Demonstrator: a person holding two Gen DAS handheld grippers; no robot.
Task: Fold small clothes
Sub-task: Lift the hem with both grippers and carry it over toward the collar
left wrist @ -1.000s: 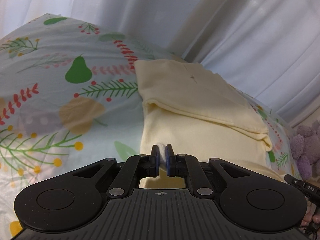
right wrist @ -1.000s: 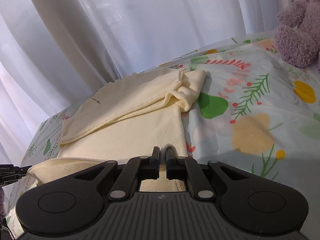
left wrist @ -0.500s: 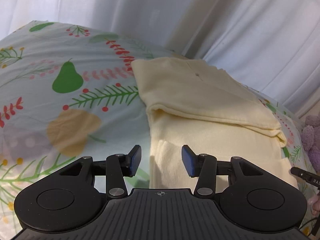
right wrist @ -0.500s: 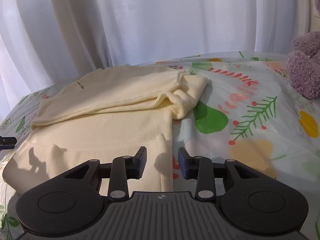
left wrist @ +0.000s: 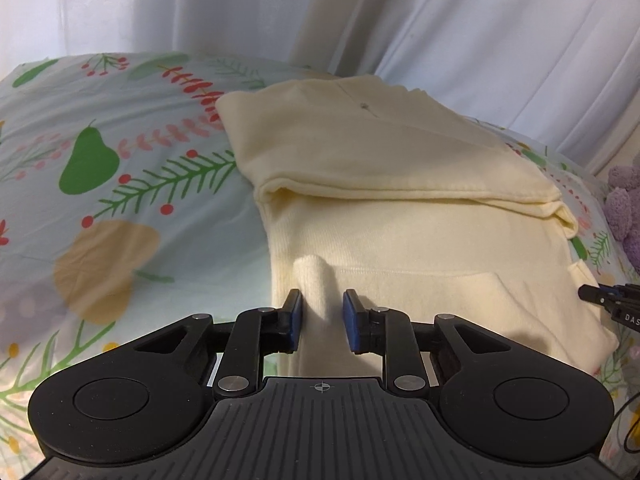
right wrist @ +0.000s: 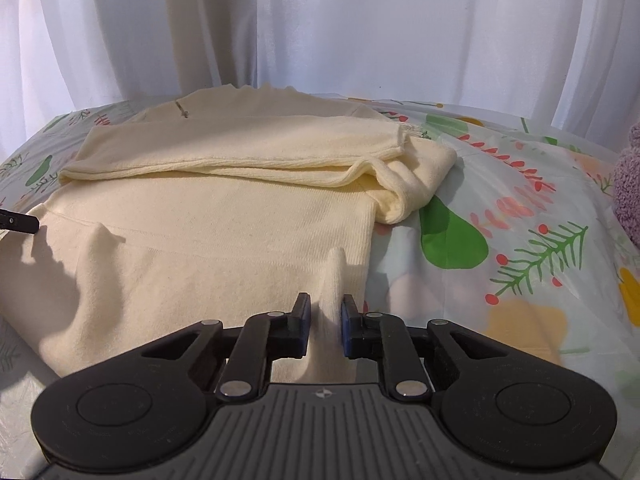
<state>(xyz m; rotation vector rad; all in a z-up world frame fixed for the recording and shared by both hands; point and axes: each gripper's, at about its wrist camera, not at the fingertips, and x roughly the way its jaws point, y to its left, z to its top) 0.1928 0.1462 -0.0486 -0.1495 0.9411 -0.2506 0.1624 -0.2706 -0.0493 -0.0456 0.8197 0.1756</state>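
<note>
Now cream sweater (left wrist: pixel 400 240) lies flat on printed bedsheet (left wrist: pixel 100 200), sleeves folded across top, white curtain (left wrist: pixel 440 20) behind. Left gripper (left wrist: pixel 322 318) closing on raised pinch of hem at left corner, cloth between blue pads. Right gripper (right wrist: pixel 325 320) closing on raised pinch at right corner. Advice: finish both pinches firmly, lift evenly, carry hem toward sleeves, keep edges aligned. Purple plush toy (right wrist: pixel 628 184) far right.
</note>
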